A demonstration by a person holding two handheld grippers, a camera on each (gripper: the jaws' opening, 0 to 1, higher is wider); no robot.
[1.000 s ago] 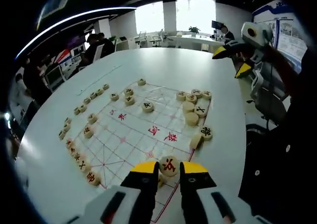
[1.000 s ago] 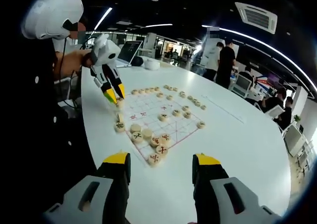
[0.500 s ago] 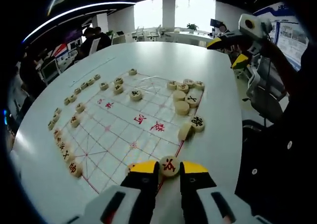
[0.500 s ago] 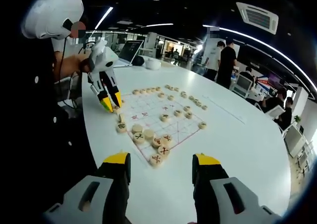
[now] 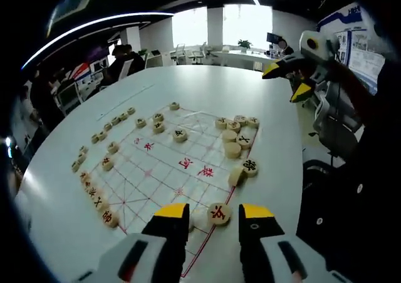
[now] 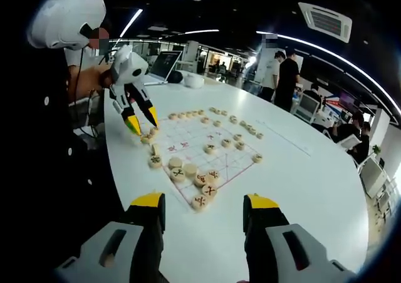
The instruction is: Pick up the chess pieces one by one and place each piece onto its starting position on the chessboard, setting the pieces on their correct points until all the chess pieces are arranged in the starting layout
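Note:
The paper chessboard (image 5: 164, 169) lies on a white table. My left gripper (image 5: 213, 211) is open just over its near edge. Between the jaws a round wooden piece with a red character (image 5: 219, 213) rests flat on the board, beside a paler piece (image 5: 199, 217). More pieces line the left edge (image 5: 94, 192) and the far rows (image 5: 113, 121), and a cluster (image 5: 233, 136) sits at the right edge. My right gripper (image 6: 205, 203) hangs open and empty above the table, short of that cluster (image 6: 194, 176). In the right gripper view the left gripper (image 6: 143, 121) stands open over the board's corner (image 6: 164, 134).
The right gripper (image 5: 288, 81) is raised off the table's right side in the left gripper view. The person's dark sleeve (image 5: 351, 189) fills the right. Office chairs, desks and standing people (image 6: 285, 76) surround the round white table (image 6: 301, 170).
My left jaws have spread apart and let go of the red-marked piece, which now rests on the board's near edge beside a paler piece. The right gripper has stayed open and still.

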